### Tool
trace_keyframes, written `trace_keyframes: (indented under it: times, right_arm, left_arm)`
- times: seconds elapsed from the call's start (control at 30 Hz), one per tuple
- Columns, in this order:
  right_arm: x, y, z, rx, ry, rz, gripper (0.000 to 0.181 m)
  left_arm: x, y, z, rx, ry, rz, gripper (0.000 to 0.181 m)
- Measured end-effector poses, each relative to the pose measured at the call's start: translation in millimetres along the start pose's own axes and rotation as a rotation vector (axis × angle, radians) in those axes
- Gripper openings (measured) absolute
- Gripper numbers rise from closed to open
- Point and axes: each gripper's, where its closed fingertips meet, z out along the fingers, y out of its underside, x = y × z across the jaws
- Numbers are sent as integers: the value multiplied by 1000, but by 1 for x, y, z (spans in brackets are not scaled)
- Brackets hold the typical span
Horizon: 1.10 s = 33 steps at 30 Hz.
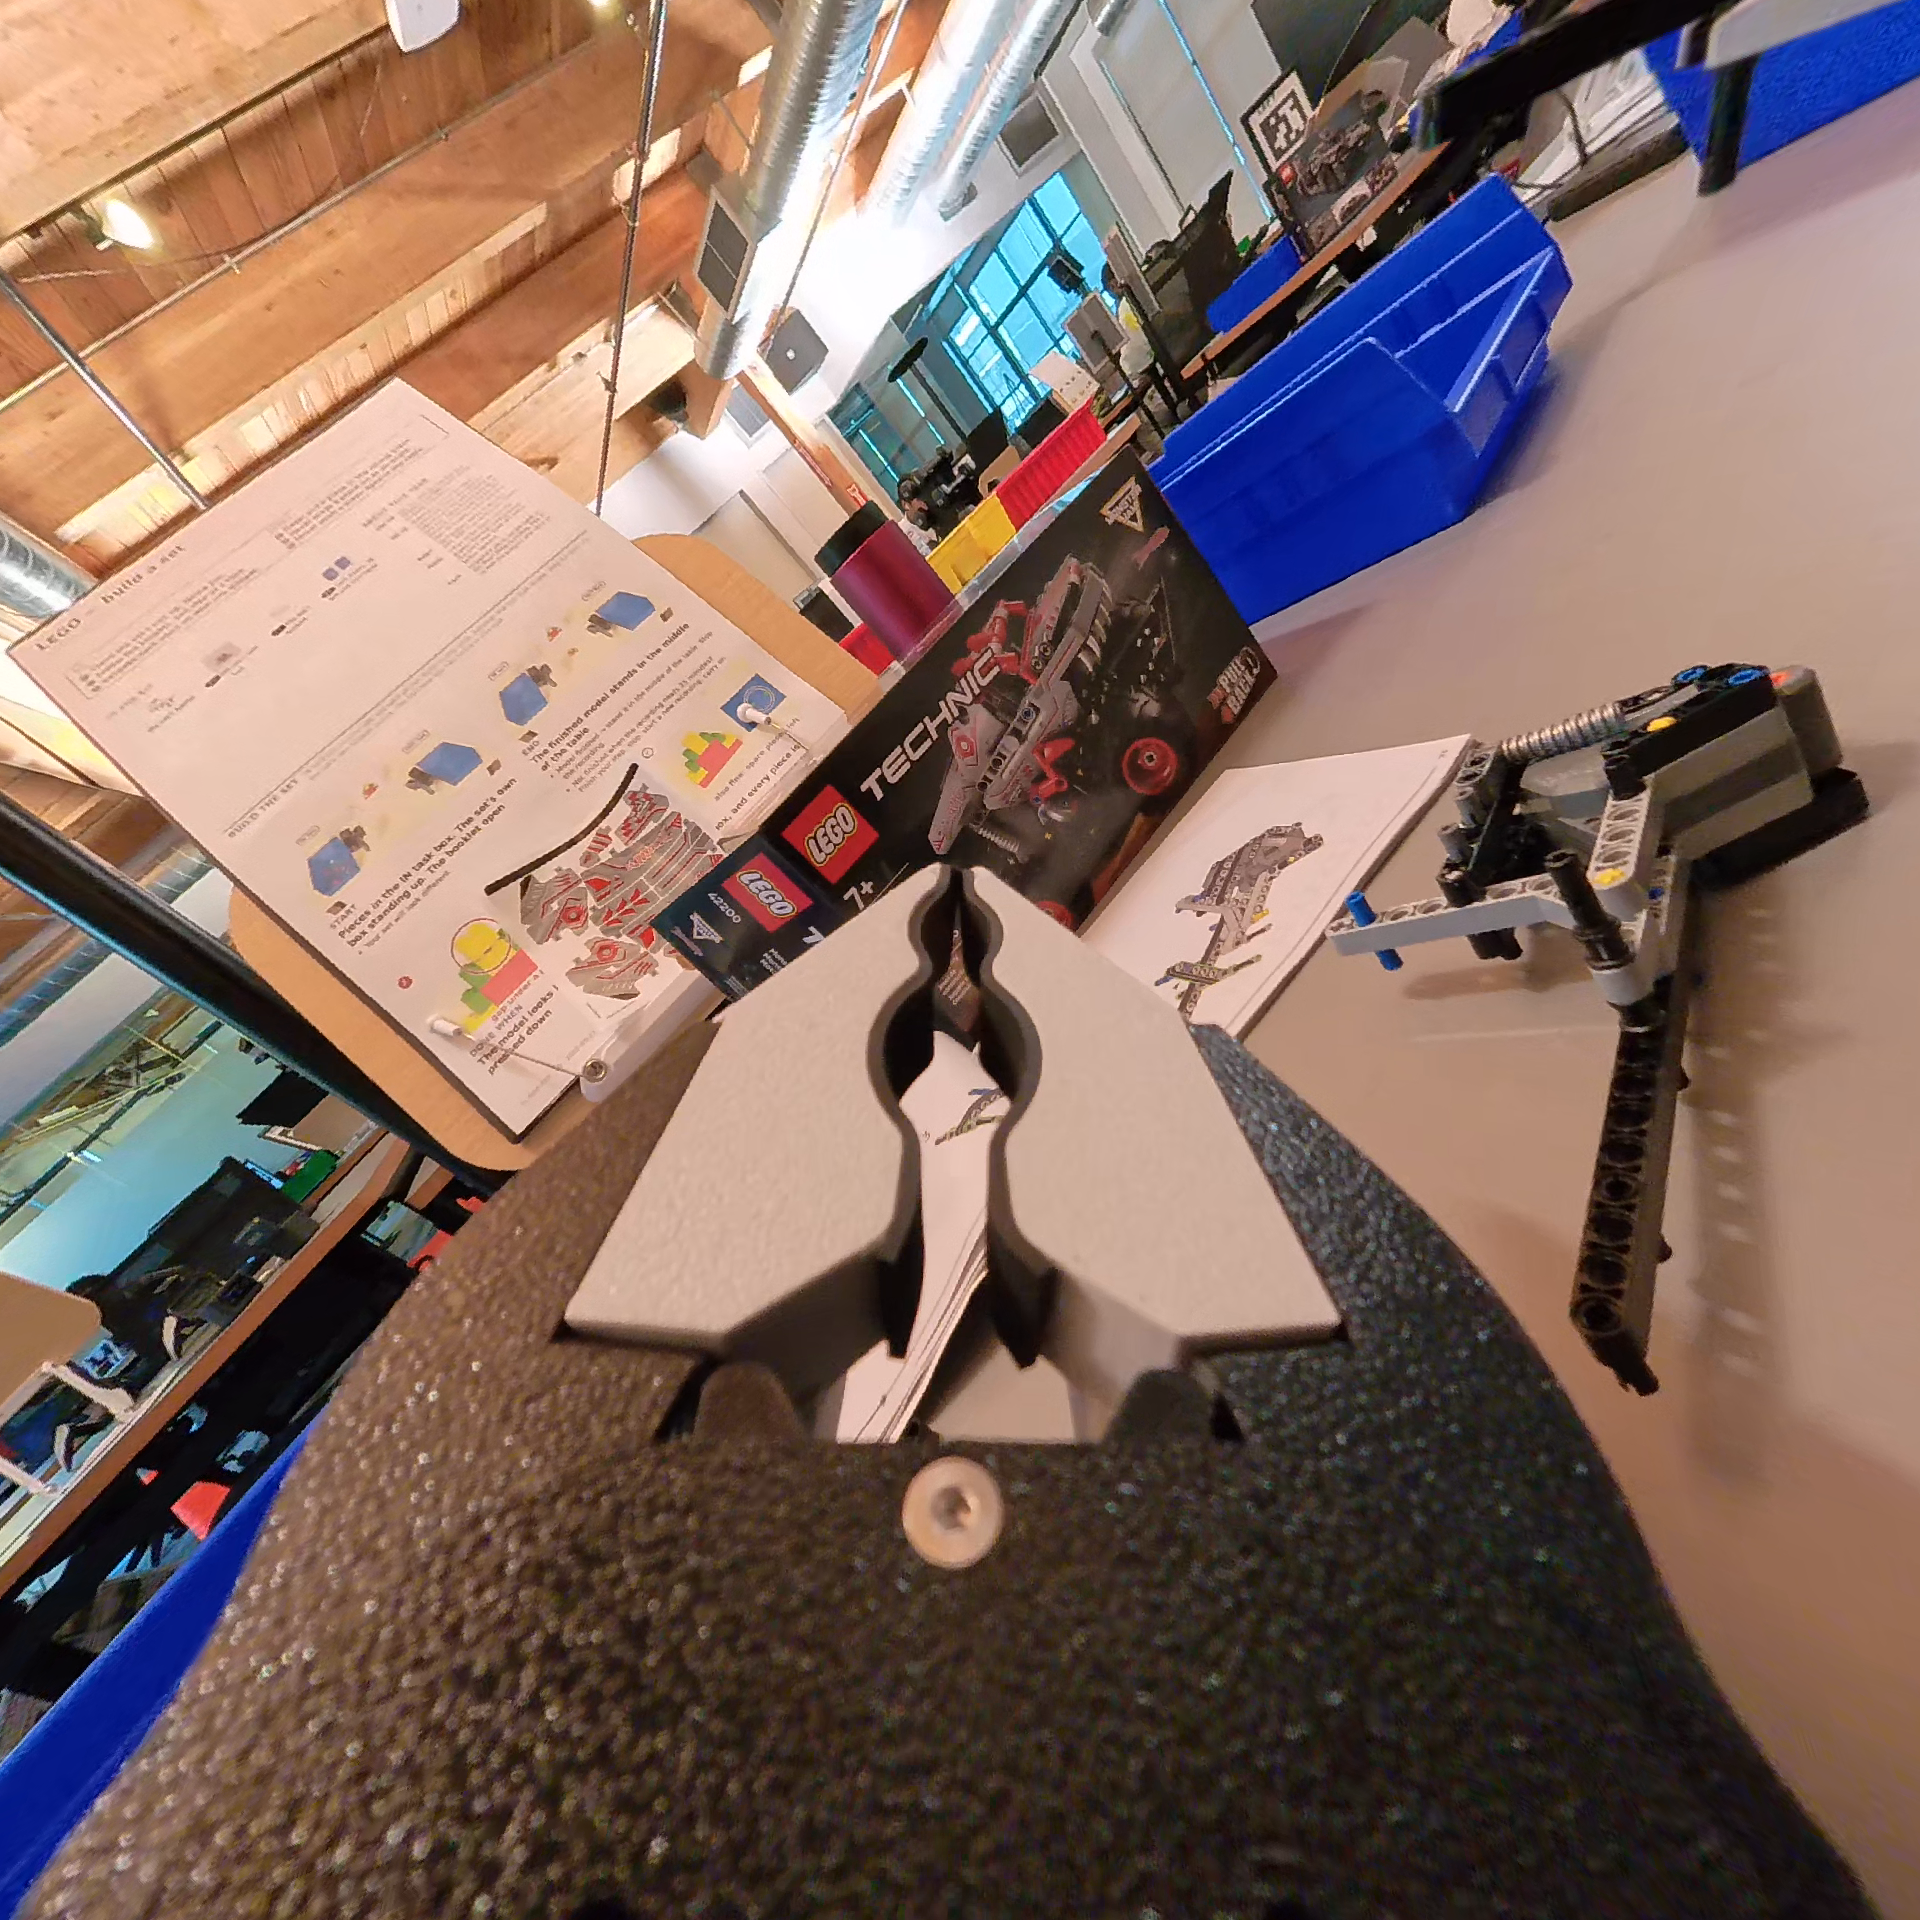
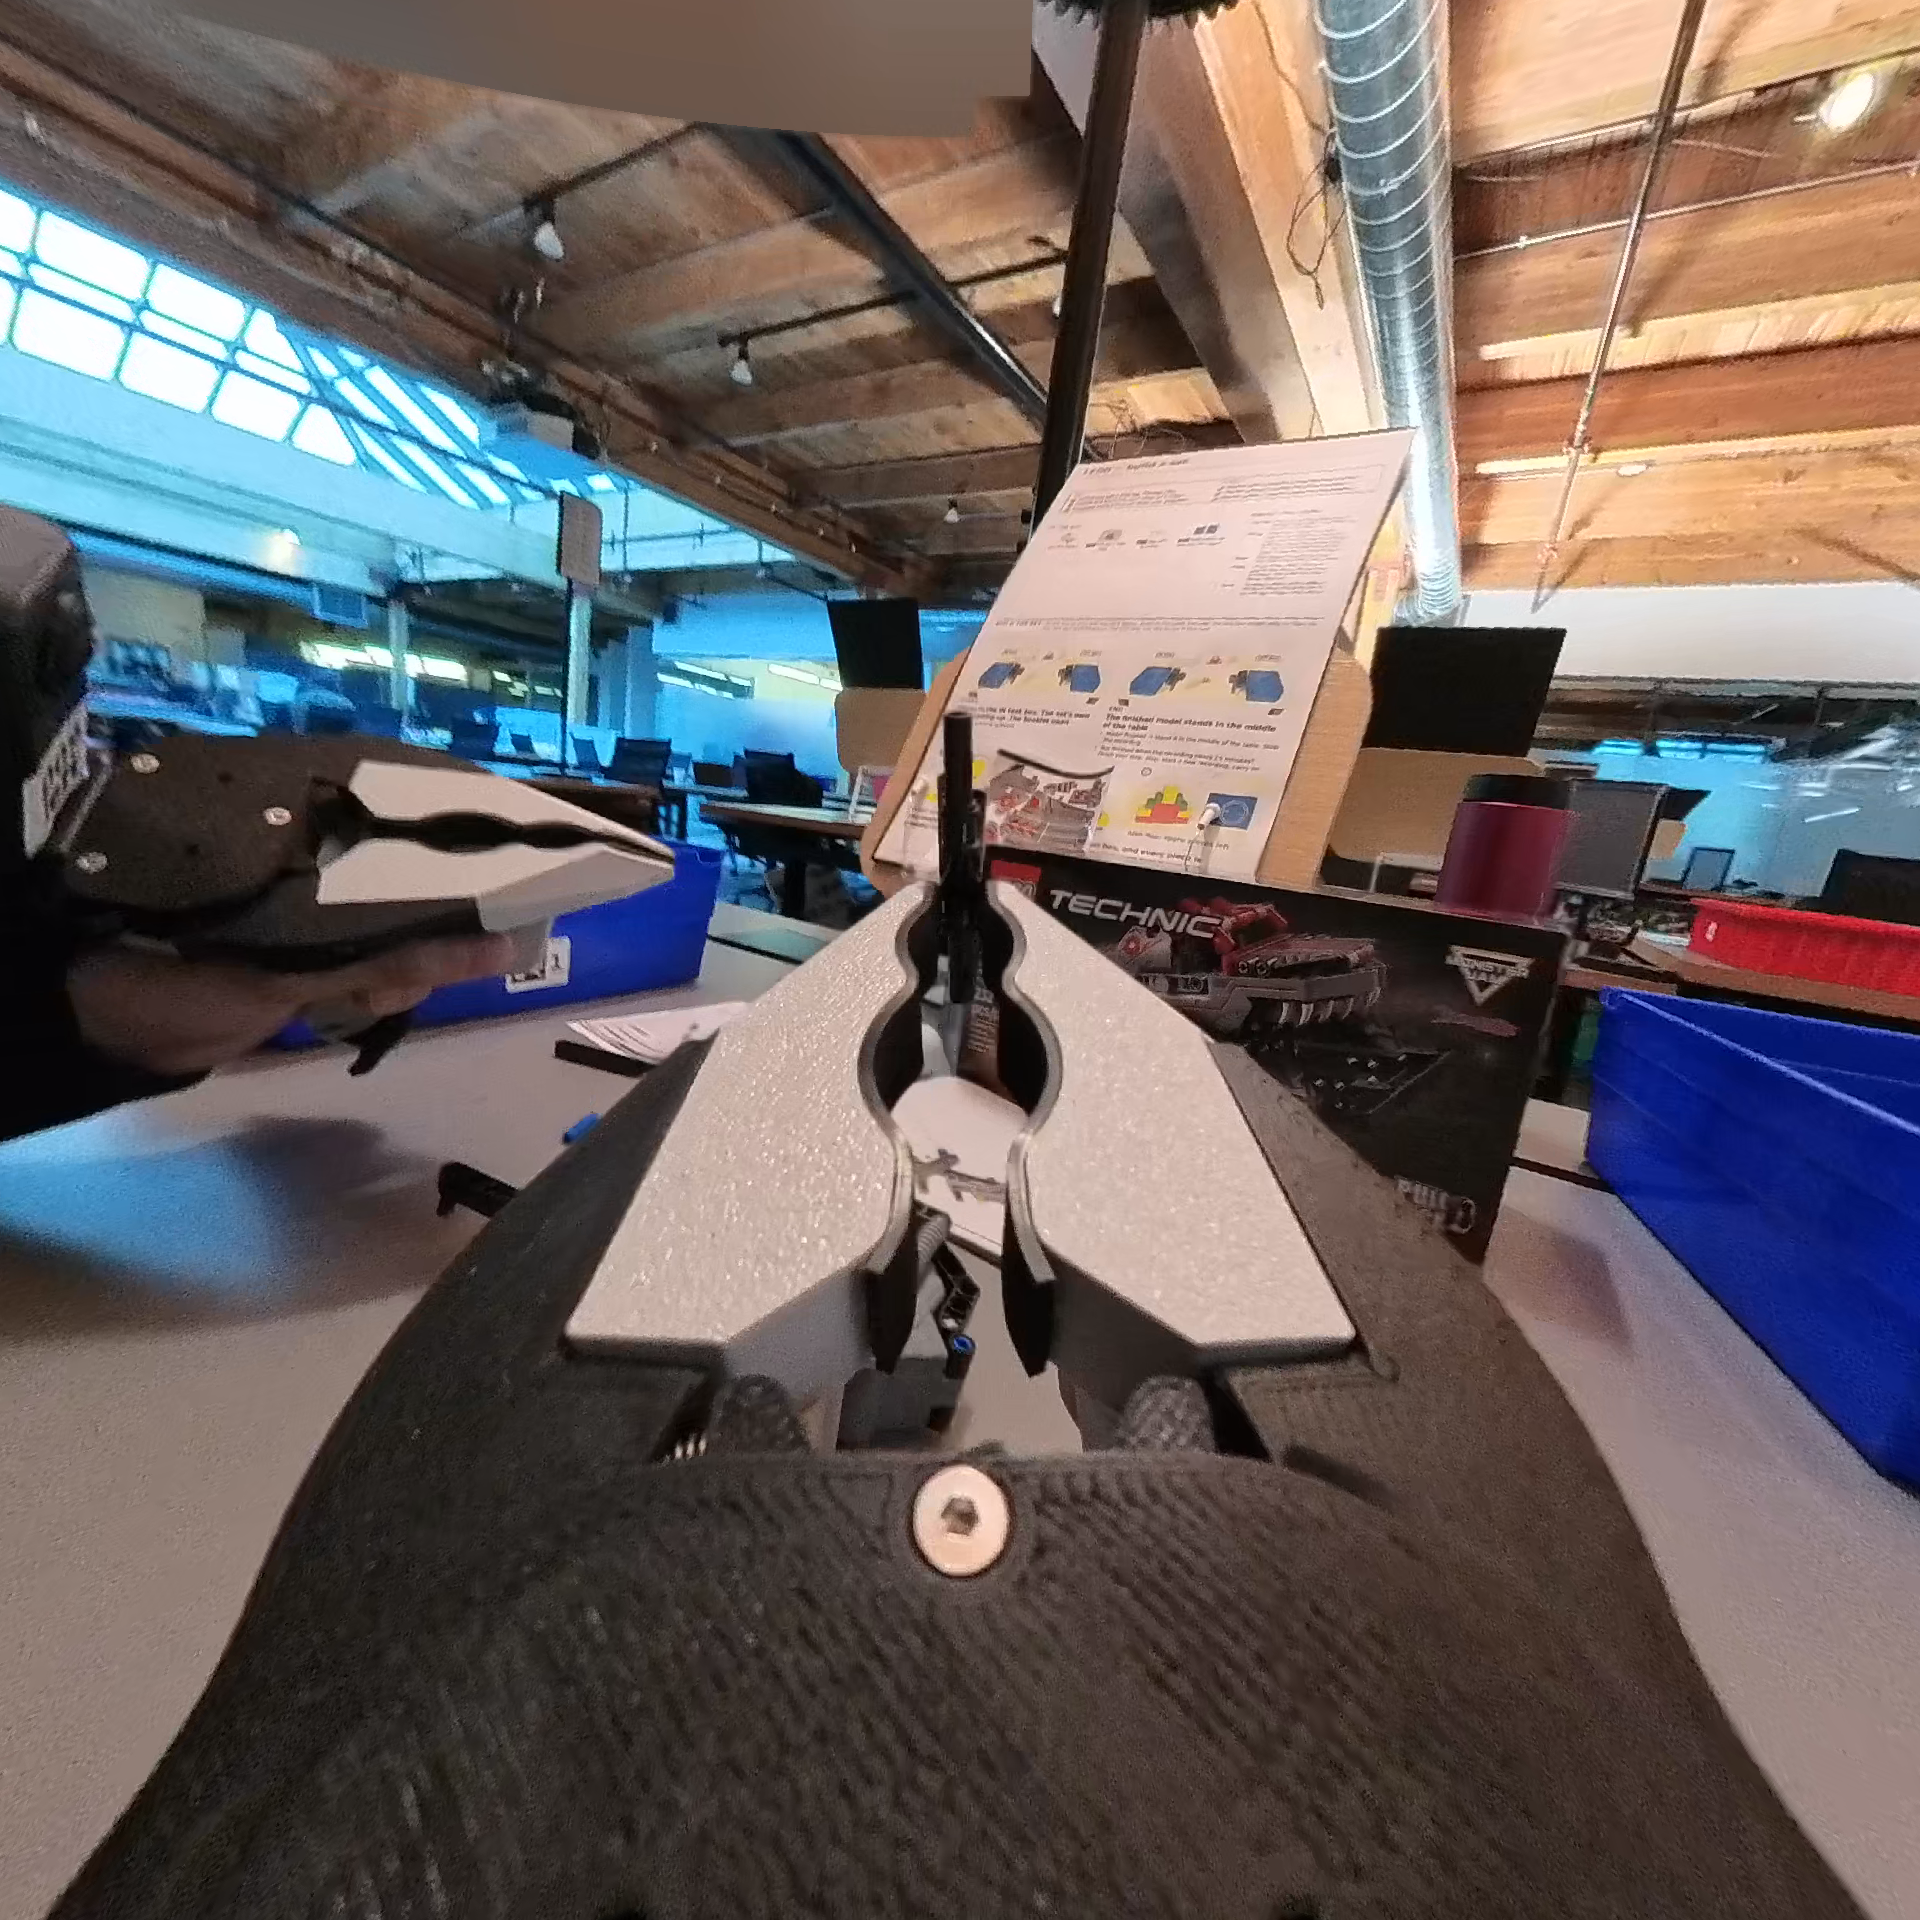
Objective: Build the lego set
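Left gripper (image 1: 961, 883): its grey fingers are drawn nearly together at the tips with nothing between them; it hovers above the table, in front of the set box.
Right gripper (image 2: 961, 904): fingers narrowed around a black axle (image 2: 956, 790) that stands upright past the tips; whether they truly pinch it, I cannot tell.
Set box (image 1: 997, 748): the landmark, standing upright on the grey table (image 1: 1558, 1039).
Partly built model (image 1: 1621, 883): grey and black beams, lying on the table right of the set box, a long black beam reaching toward the camera.
Booklet (image 1: 1299, 862): open and flat, just in front of the set box, between it and the model.
Instruction sheet (image 1: 416, 748): propped on a wooden stand left of and behind the set box.
Blue bins (image 1: 1371, 436): behind and right of the set box.
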Motion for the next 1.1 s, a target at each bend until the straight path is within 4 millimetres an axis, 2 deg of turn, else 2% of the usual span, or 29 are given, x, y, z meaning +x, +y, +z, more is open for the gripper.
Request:
trace_keyframes:
  times: [0.4,0.63,0.73,0.8,0.9,0.97,1.03,1.1]
  right_arm:
    - [2,-7,-2,69,-28,161,4]
    - [-8,-6,2,57,-64,202,4]
    - [-22,-3,8,19,-93,184,4]
    - [-35,-1,13,-17,-115,172,5]
    - [-53,3,20,-69,-132,144,4]
    - [-58,10,23,-119,-108,115,5]
    - [-72,3,26,-82,-183,200,5]
    - [-79,-9,26,-10,-245,362,5]
  left_arm:
    - [2,-4,0,20,12,-3,0]
    - [5,-10,-3,50,44,-40,0]
    - [15,-24,-8,130,144,-138,0]
    - [29,-38,-15,187,287,-238,3]
    - [46,-54,-28,213,515,-447,20]
    - [47,-62,-33,210,597,-577,38]
    - [44,-63,-32,167,616,-671,42]
    - [40,-67,-32,161,631,-782,34]
